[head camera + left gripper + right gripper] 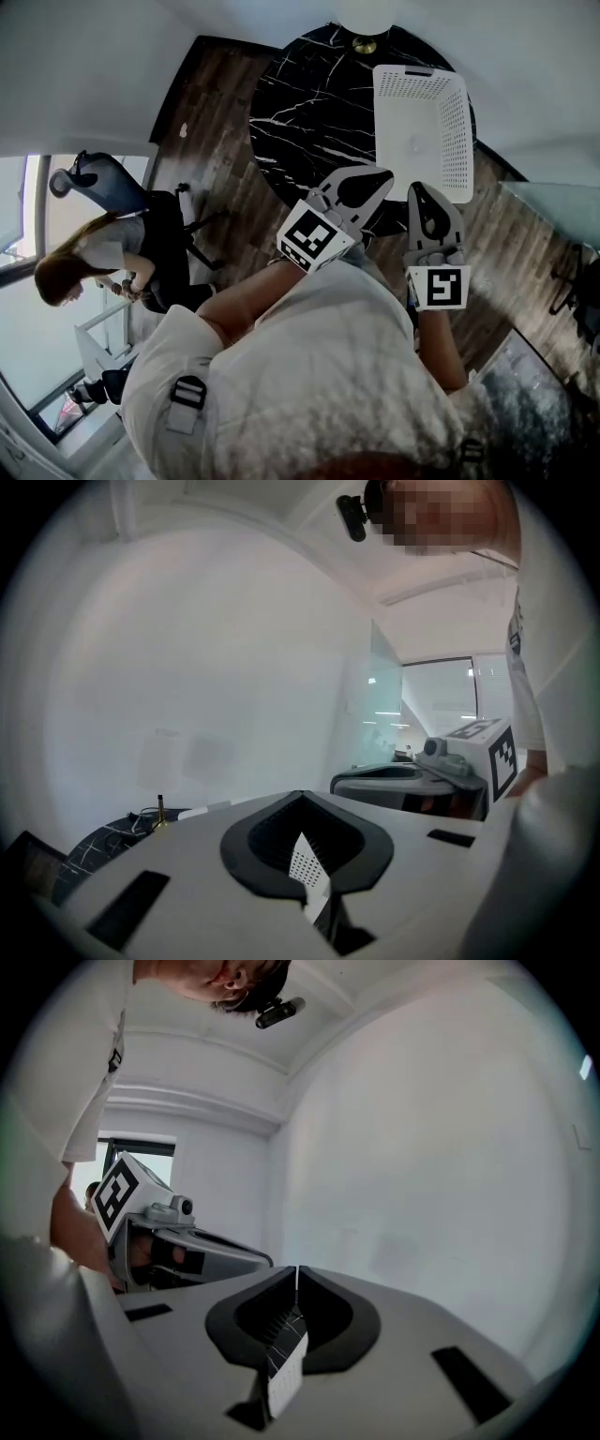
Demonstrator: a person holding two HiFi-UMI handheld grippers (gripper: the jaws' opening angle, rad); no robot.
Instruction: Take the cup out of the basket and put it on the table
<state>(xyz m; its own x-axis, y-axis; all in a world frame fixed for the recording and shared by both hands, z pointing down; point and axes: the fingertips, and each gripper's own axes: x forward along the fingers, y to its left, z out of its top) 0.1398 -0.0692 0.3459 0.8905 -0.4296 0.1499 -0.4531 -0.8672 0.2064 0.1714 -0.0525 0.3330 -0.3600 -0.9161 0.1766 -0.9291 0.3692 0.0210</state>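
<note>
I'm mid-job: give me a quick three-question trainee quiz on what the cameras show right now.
1. True or false: the white basket stands on the black marble table.
2. Pick one: the left tongs are A) wide open, B) shut on a cup, C) shut with nothing between them.
3. Fill in: the jaws of the right tongs stand ___.

Key: 1 true; 2 C; 3 together.

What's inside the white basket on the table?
Head view: the basket shows pale perforated walls and floor, no clear cup. Nothing covers it, but a white cup could blend in.
</note>
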